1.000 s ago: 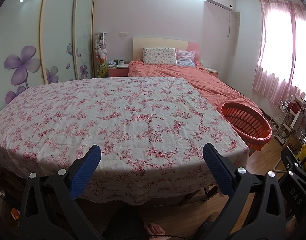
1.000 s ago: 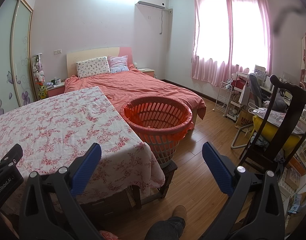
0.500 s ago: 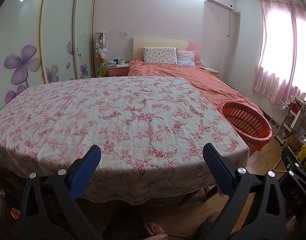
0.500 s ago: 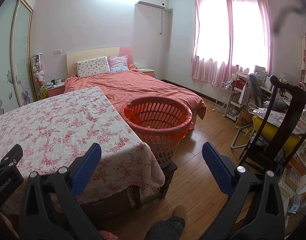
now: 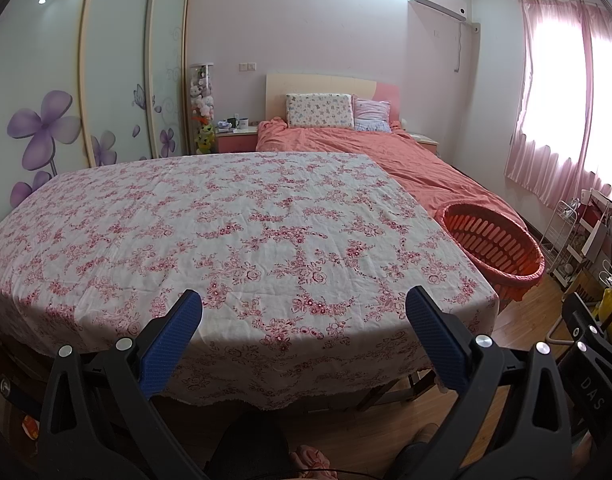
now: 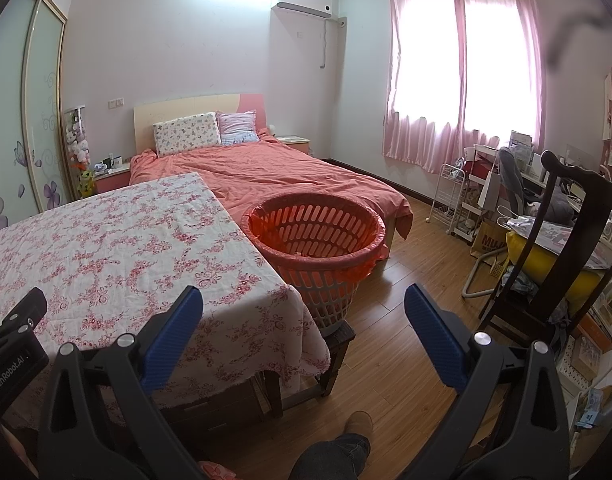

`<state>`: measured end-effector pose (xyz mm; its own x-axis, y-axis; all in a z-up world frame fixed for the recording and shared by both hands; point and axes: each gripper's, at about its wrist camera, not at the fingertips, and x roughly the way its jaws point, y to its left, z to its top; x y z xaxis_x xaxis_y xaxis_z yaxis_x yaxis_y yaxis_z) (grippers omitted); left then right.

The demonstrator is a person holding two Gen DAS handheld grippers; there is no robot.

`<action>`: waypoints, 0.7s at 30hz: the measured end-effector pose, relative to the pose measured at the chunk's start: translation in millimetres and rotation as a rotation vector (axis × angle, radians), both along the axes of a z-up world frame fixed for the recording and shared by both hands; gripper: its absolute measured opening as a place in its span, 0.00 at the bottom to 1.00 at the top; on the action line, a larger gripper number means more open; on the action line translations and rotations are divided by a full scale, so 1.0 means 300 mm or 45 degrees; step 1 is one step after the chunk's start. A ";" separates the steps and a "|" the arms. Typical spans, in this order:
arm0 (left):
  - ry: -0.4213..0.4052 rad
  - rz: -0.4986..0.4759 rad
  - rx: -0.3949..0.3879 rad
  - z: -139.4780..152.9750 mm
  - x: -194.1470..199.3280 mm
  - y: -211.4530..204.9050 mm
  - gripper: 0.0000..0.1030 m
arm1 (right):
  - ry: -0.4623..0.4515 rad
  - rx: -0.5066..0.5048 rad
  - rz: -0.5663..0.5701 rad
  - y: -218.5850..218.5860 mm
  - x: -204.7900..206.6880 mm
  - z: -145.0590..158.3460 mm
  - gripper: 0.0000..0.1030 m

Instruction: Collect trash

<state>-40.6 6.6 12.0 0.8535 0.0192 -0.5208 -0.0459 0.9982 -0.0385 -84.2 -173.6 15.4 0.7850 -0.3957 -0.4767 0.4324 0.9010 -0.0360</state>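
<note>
A table under a white cloth with red flowers point(image 5: 234, 232) point(image 6: 106, 248) fills the near left; no trash shows on it. An orange slatted basket lined with an orange bag point(image 6: 313, 236) point(image 5: 493, 246) stands on a low wooden stool at the table's right corner. My left gripper point(image 5: 304, 312) hangs open over the table's near edge, nothing between its blue pads. My right gripper point(image 6: 304, 312) is open too, held above the table corner and the floor in front of the basket.
A bed with an orange cover point(image 6: 274, 172) lies behind the table. A dark wooden chair point(image 6: 553, 264) with a yellow cushion and cluttered shelves point(image 6: 601, 336) stand at the right. The person's leg and shoe point(image 6: 345, 444) are on the wooden floor below.
</note>
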 end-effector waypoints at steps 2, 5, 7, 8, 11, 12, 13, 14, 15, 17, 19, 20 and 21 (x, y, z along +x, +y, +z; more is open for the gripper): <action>0.000 0.001 0.001 0.000 -0.001 0.000 0.98 | -0.001 -0.001 -0.001 0.000 0.000 0.000 0.96; 0.000 0.000 0.001 0.001 -0.003 0.000 0.98 | -0.001 0.000 0.000 0.000 0.000 0.000 0.96; 0.001 0.000 0.001 0.001 -0.005 0.000 0.98 | 0.000 0.000 0.001 0.001 0.000 0.000 0.96; 0.000 0.000 0.001 0.001 -0.002 0.000 0.98 | 0.000 0.000 0.001 0.001 0.001 0.000 0.96; -0.004 0.001 0.008 0.000 -0.008 -0.002 0.98 | 0.000 0.000 0.001 0.000 0.001 -0.001 0.96; -0.004 -0.001 0.010 -0.003 -0.009 -0.004 0.98 | 0.000 0.001 0.001 0.001 0.000 -0.001 0.96; -0.005 -0.001 0.011 -0.002 -0.014 -0.005 0.98 | 0.000 0.000 0.000 0.001 0.001 -0.001 0.96; -0.004 -0.001 0.010 -0.003 -0.011 -0.005 0.98 | 0.000 0.000 0.000 0.001 0.001 -0.001 0.96; -0.003 0.000 0.009 -0.003 -0.011 -0.005 0.98 | 0.000 0.000 0.000 0.001 0.001 0.000 0.96; -0.002 0.001 0.008 -0.003 -0.011 -0.004 0.98 | 0.001 0.000 0.000 0.001 0.001 0.000 0.96; 0.000 0.002 0.005 -0.006 -0.011 -0.009 0.98 | 0.001 0.001 0.000 0.001 0.001 0.000 0.96; 0.001 0.001 0.004 -0.008 -0.011 -0.009 0.98 | 0.001 0.001 0.000 0.001 0.001 0.000 0.96; 0.001 0.001 0.004 -0.008 -0.015 -0.011 0.98 | 0.001 0.001 0.000 0.001 0.001 0.000 0.96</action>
